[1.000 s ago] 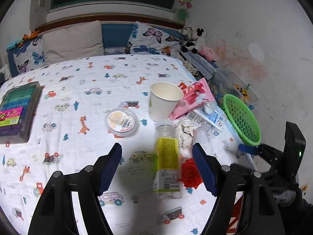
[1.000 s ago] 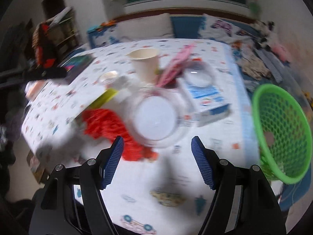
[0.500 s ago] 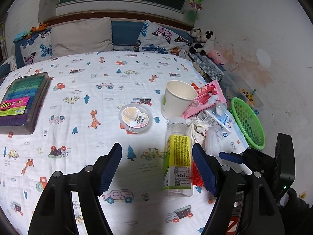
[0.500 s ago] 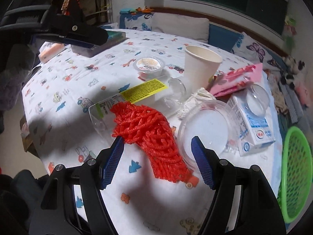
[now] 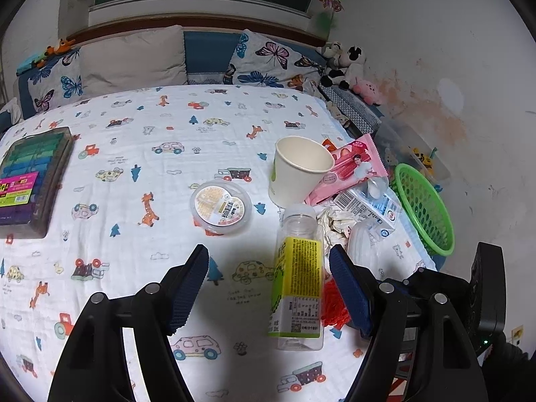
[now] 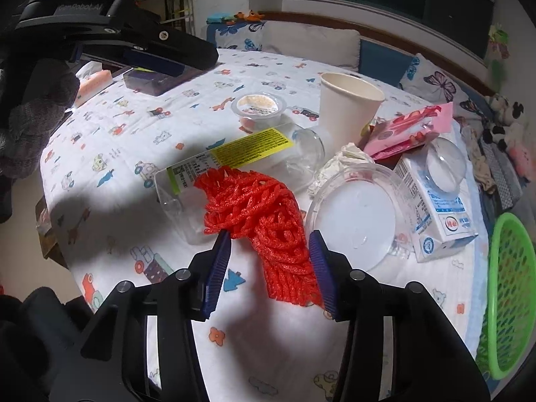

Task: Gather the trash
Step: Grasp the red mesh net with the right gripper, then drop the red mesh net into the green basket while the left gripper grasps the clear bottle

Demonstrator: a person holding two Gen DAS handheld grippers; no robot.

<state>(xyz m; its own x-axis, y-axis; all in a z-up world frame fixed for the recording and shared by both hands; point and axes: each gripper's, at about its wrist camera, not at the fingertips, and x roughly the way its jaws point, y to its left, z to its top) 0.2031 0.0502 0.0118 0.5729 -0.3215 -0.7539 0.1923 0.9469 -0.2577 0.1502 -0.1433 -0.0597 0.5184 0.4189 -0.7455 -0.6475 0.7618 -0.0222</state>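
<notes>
Now right tongs half-closed around red foam net.

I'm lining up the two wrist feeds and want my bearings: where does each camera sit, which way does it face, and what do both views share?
Left wrist: rides the left hand-held gripper, above the bed's near edge, facing the pillows and window; its open fingers frame the plastic bottle, with the right unit at the right edge.
Right wrist: rides the right hand-held gripper, low by the green basket, facing across the bed; its fingers flank the red foam net, with the left unit at upper left.
Shared: bottle, net, basket, paper cup, milk carton.
</notes>
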